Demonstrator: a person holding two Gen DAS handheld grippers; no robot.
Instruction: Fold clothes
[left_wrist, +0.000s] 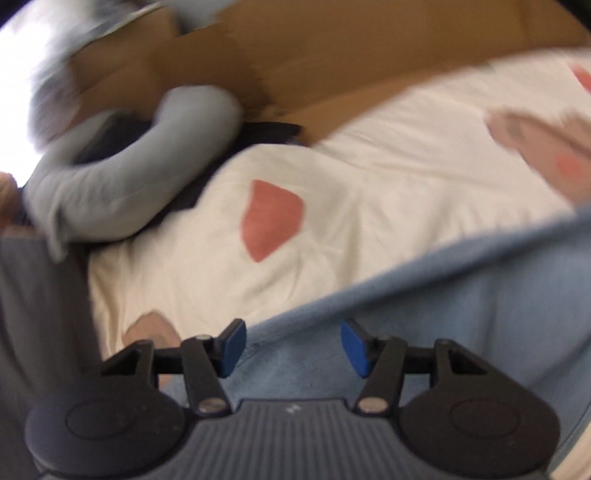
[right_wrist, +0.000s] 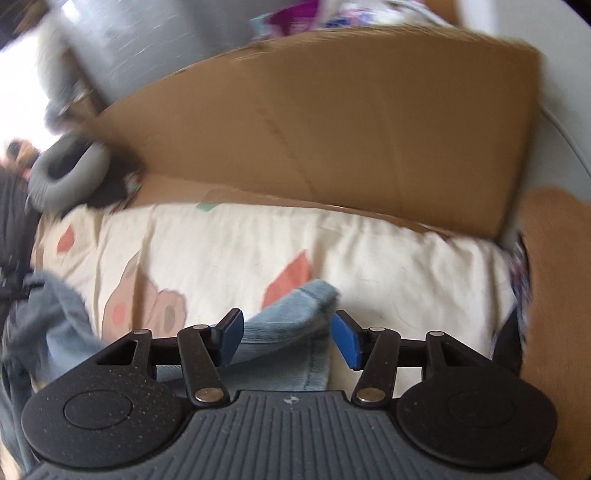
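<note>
A light blue denim garment (left_wrist: 424, 314) lies on a cream bedsheet (left_wrist: 369, 177) with pink and red prints. In the left wrist view my left gripper (left_wrist: 291, 347) is open, its blue pads (left_wrist: 232, 347) hovering over the garment's edge. In the right wrist view my right gripper (right_wrist: 288, 339) is open, with a hemmed end of the denim garment (right_wrist: 291, 325) lying between its blue pads (right_wrist: 345, 339), which stand apart from the cloth. More denim (right_wrist: 55, 325) bunches at the left. Both views are motion-blurred.
A large brown cardboard sheet (right_wrist: 332, 122) stands along the far side of the bed. A grey neck pillow (left_wrist: 122, 177) lies on dark cloth at the far left, also in the right wrist view (right_wrist: 66, 173). Bright window light is at the upper left.
</note>
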